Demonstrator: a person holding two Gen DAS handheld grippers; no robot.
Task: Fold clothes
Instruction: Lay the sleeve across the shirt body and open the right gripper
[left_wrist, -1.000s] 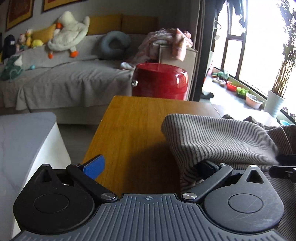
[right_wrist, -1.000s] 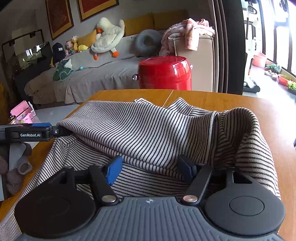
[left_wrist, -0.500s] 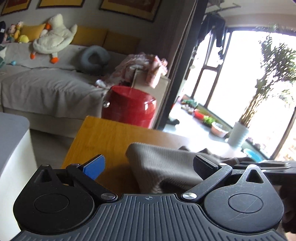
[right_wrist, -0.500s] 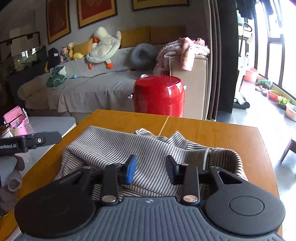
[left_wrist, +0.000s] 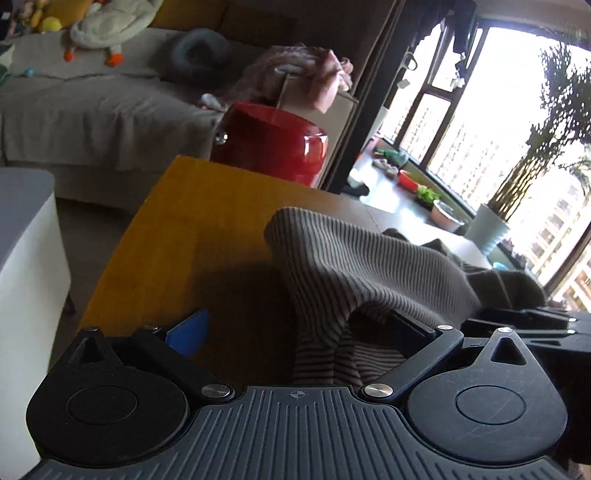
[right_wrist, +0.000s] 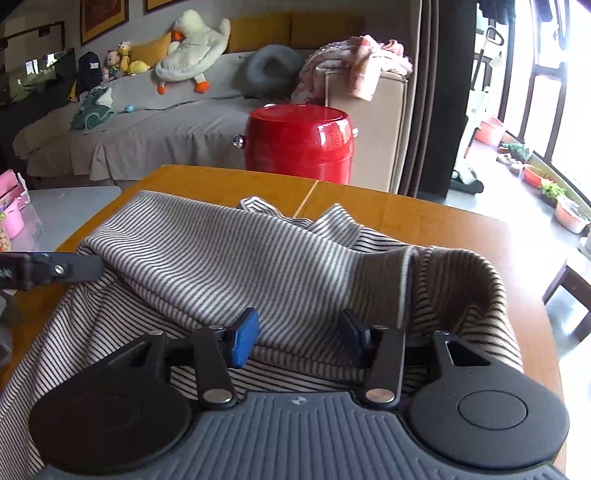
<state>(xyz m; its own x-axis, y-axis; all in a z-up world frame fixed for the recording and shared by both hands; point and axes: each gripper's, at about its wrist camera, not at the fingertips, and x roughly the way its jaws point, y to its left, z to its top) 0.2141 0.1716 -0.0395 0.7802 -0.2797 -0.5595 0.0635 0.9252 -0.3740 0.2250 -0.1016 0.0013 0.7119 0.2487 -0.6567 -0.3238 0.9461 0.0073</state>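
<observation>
Straddling a fold at six o'clock, the right gripper (right_wrist: 297, 338) is opening – its pads bracket the shirt (right_wrist: 229, 254) without pinching it. The left gripper (left_wrist: 295, 330) gapes wide; cloth drapes one finger. The shirt lies heaped across the table (right_wrist: 406, 218) – hem and sleeves hidden. At twelve: a red drum (right_wrist: 299, 138).

Wooden table (right_wrist: 424, 221) with a centre seam, rumpled striped garment (right_wrist: 229, 258) lying across its near half

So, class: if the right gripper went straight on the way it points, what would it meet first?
Probably the striped top bunched on the table: the right gripper, jaws opening, has cloth just ahead; depth unclear.
</observation>
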